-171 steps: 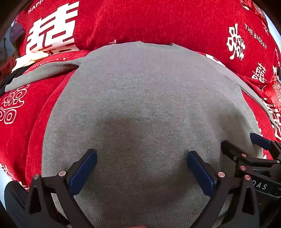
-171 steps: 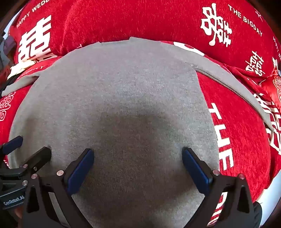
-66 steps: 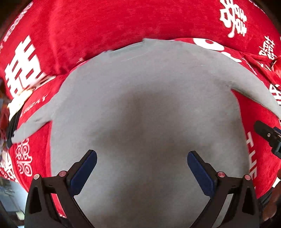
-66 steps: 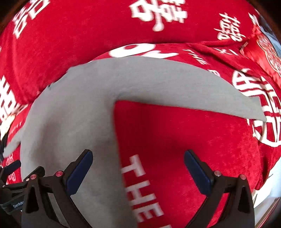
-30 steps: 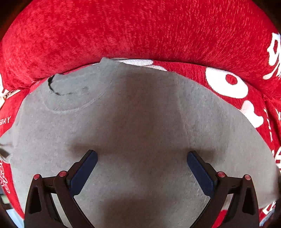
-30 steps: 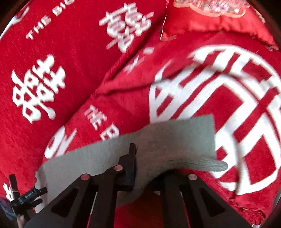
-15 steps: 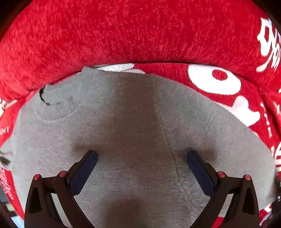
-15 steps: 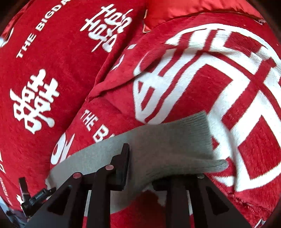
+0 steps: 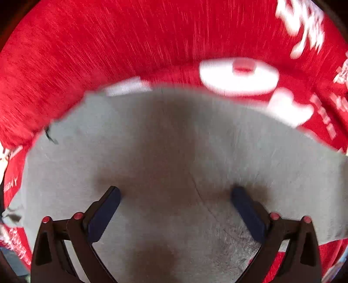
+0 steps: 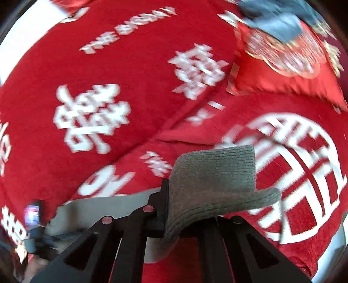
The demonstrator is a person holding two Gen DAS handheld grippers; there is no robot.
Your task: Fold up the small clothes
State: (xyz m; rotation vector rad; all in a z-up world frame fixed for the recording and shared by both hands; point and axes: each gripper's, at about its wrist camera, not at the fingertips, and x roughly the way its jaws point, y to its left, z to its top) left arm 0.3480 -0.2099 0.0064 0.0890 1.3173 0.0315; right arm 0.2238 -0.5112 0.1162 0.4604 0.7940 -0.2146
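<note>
Sleeve cuff pinched in my right gripper, left one spread wide above the sweater's body.

My right gripper (image 10: 184,214) is clamped onto the ribbed sleeve cuff (image 10: 217,182) of the grey sweater (image 9: 174,165), and the cuff stands lifted off the cover, which I judge suits carrying the sleeve inward across the body for the first fold. My left gripper (image 9: 174,209) hangs with its jaws wide apart and nothing between them, low over the sweater's chest near the shoulder seam, probably to pin the cloth down while the sleeve is drawn over. The sweater lies spread flat on a red cover (image 9: 130,54) with white printed characters and lettering, draped over a cushioned seat. A red cushion (image 10: 289,65) sits far right with a blue-grey cloth (image 10: 278,19) on it. Both views are motion-blurred.
</note>
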